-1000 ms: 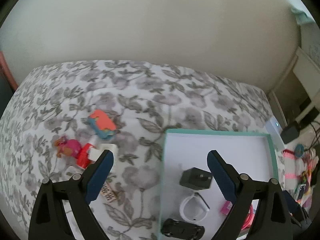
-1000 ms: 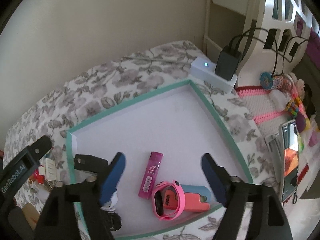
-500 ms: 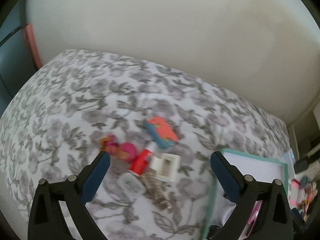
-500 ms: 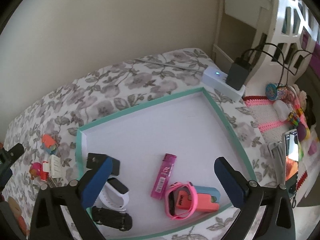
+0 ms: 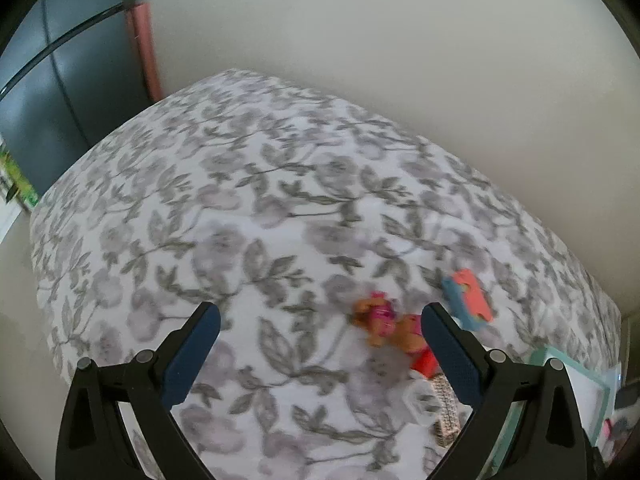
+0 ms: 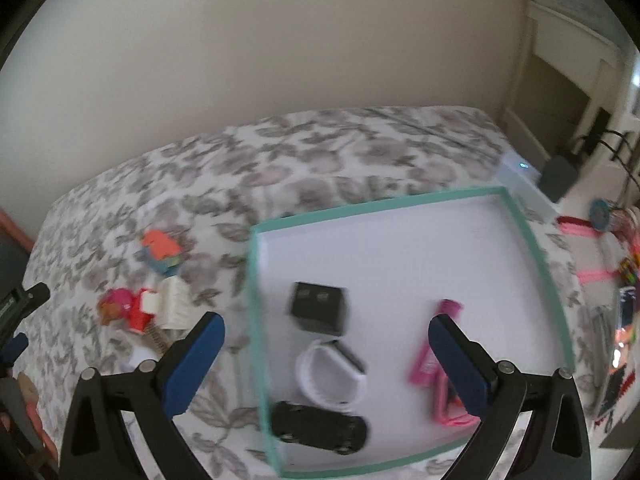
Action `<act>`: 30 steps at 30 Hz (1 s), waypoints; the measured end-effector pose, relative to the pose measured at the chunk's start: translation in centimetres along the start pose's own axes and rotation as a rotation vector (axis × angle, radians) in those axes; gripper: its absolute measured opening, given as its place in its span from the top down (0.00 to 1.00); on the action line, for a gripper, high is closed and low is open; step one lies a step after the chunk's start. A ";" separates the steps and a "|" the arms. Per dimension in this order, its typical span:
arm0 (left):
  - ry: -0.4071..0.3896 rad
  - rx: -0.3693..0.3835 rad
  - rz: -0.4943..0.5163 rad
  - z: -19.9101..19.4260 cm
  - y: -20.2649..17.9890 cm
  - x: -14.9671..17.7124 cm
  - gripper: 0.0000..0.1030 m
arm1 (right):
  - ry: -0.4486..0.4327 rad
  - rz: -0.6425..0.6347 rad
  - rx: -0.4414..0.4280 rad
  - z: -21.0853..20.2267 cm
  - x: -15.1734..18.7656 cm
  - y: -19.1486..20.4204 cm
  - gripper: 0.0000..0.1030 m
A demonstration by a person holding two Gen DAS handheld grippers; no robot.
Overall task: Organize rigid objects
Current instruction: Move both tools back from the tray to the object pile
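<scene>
My left gripper (image 5: 320, 314) hangs open above the flowered bedspread (image 5: 260, 200), nothing between its fingers. Just inside its right finger lie a pink doll (image 5: 384, 324), a red piece (image 5: 424, 360) and a white piece (image 5: 420, 398); a coral and blue toy (image 5: 468, 294) lies beyond. My right gripper (image 6: 326, 322) stands open over the teal-rimmed tray (image 6: 376, 208). The tray holds a black box (image 6: 320, 312), a white wristband (image 6: 332, 376), a black toy car (image 6: 320, 428), a pink tube (image 6: 436, 344) and a pink watch (image 6: 448, 408). The doll (image 6: 116, 304) and coral toy (image 6: 162, 250) lie left of the tray.
A white power strip (image 6: 520, 172) with a dark charger (image 6: 558, 172) sits at the bed's far right corner, with colourful clutter (image 6: 608, 216) beside it. A dark cabinet (image 5: 60, 80) stands past the bed's left edge. A plain wall runs behind the bed.
The left view has swung left from the tray to the loose toys and the bedspread. The right gripper has shifted left over the tray and its jaws have widened.
</scene>
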State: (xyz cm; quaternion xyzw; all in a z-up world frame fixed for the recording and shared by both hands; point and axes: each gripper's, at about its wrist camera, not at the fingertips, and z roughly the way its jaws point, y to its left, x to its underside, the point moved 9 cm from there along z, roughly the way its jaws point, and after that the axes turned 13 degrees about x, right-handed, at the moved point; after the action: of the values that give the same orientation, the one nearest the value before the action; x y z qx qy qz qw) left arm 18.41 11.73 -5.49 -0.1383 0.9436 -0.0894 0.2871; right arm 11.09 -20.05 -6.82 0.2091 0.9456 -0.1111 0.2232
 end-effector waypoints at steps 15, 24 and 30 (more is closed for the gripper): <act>0.073 0.021 -0.058 1.5 3.1 0.4 0.03 | 0.071 -0.138 -0.136 1.6 2.9 9.4 0.00; 0.179 0.103 -0.052 3.9 1.0 2.7 0.03 | 0.139 -0.244 -0.136 4.3 5.8 12.4 0.20; 0.234 0.159 -0.081 5.2 -0.2 4.2 0.03 | 0.144 -0.271 -0.157 5.0 6.3 13.9 0.30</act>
State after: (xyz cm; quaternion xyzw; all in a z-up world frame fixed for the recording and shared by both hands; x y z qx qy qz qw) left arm 18.06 9.78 -11.89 -0.1416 0.9542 -0.1911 0.1815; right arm 14.01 -7.09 -15.83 0.0692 0.9844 -0.0505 0.1535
